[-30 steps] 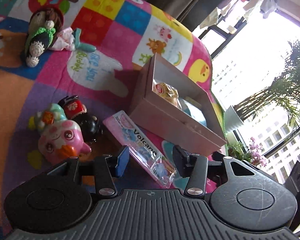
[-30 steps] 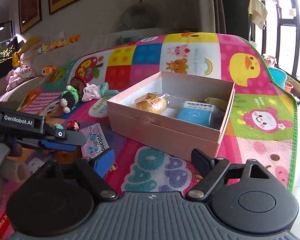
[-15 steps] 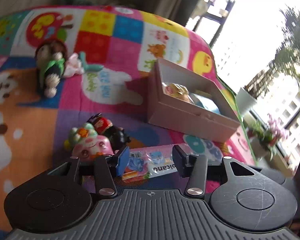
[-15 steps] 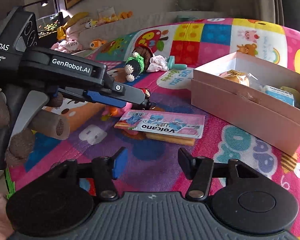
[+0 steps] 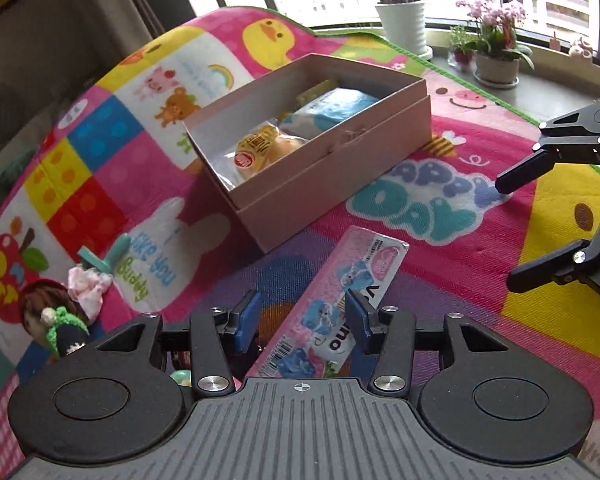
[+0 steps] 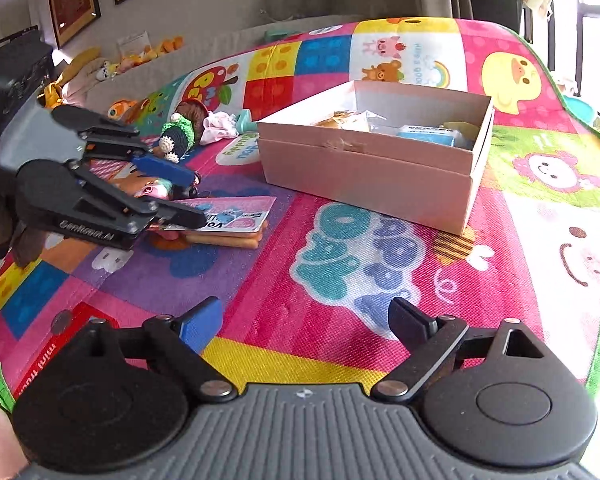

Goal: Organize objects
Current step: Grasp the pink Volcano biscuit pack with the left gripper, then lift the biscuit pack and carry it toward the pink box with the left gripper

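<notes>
A flat pink snack packet (image 5: 340,292) lies on the colourful play mat (image 5: 440,280), near an open pink cardboard box (image 5: 324,168) that holds a wrapped bun (image 5: 260,152) and a blue pack (image 5: 336,108). My left gripper (image 5: 302,322) is open, its fingers on either side of the packet's near end. From the right wrist view the left gripper (image 6: 188,196) is low over the packet (image 6: 236,216). My right gripper (image 6: 306,320) is open and empty above the mat, well short of the box (image 6: 372,172).
A crocheted doll (image 5: 56,320) and a pink cloth toy (image 5: 92,284) lie at the mat's left. Small figurines (image 6: 152,190) sit behind the packet. Potted plants (image 5: 496,52) stand on the windowsill beyond the mat. The right gripper shows at the right of the left wrist view (image 5: 548,220).
My left gripper has swung round and come down so its open fingers straddle the packet. My right gripper has moved back and opened wider.
</notes>
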`<action>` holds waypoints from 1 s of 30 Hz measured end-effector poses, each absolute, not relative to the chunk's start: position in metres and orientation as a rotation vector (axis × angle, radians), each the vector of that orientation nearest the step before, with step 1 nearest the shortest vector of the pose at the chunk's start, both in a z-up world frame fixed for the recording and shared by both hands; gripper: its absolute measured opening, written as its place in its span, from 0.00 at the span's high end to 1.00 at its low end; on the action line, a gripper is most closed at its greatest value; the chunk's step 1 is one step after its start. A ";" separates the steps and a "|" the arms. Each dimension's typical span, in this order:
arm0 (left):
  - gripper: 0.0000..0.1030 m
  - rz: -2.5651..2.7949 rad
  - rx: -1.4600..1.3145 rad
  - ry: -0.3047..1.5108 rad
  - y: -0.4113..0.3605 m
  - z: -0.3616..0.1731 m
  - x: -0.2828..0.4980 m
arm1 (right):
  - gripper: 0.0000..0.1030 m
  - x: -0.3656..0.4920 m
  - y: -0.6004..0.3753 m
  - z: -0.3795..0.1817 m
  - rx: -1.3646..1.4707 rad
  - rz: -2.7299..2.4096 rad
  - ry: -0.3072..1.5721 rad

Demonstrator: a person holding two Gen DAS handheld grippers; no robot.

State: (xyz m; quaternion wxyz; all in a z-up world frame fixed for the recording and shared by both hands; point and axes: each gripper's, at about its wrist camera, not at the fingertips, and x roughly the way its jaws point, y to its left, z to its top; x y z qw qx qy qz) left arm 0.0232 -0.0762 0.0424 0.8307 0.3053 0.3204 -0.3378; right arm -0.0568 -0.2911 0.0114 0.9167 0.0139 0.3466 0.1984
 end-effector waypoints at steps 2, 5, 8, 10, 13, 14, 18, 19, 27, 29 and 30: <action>0.49 -0.766 0.621 0.715 -0.079 0.044 0.034 | 0.11 -0.058 -0.290 0.010 0.016 0.416 0.720; 0.52 -0.846 0.562 0.774 -0.081 0.046 0.047 | 0.00 -0.059 -0.290 0.010 0.019 0.419 0.716; 0.54 -0.894 0.549 0.810 -0.081 0.047 0.050 | 0.00 -0.058 -0.291 0.010 0.031 0.415 0.719; 0.54 -0.912 0.573 0.810 -0.080 0.050 0.044 | 0.00 -0.057 -0.292 0.010 0.042 0.413 0.727; 0.53 -0.935 0.628 0.804 -0.078 0.050 0.034 | 0.00 -0.054 -0.293 0.009 0.052 0.416 0.739; 0.53 -0.933 0.649 0.802 -0.078 0.049 0.032 | 0.00 -0.054 -0.292 0.009 0.051 0.417 0.742; 0.50 -0.849 0.729 0.766 -0.083 0.037 0.034 | 0.00 -0.054 -0.290 0.008 0.042 0.420 0.742; 0.50 -0.843 0.720 0.761 -0.084 0.035 0.037 | 0.00 -0.054 -0.289 0.008 0.042 0.419 0.742; 0.52 -0.791 0.450 0.879 -0.079 0.025 0.074 | 0.00 -0.054 -0.288 0.008 0.036 0.416 0.742; 0.54 -0.761 0.352 0.898 -0.073 0.024 0.079 | 0.00 -0.054 -0.290 0.007 0.044 0.416 0.741; 0.61 -0.736 0.325 0.896 -0.071 0.024 0.079 | 0.00 -0.053 -0.291 0.007 0.052 0.416 0.741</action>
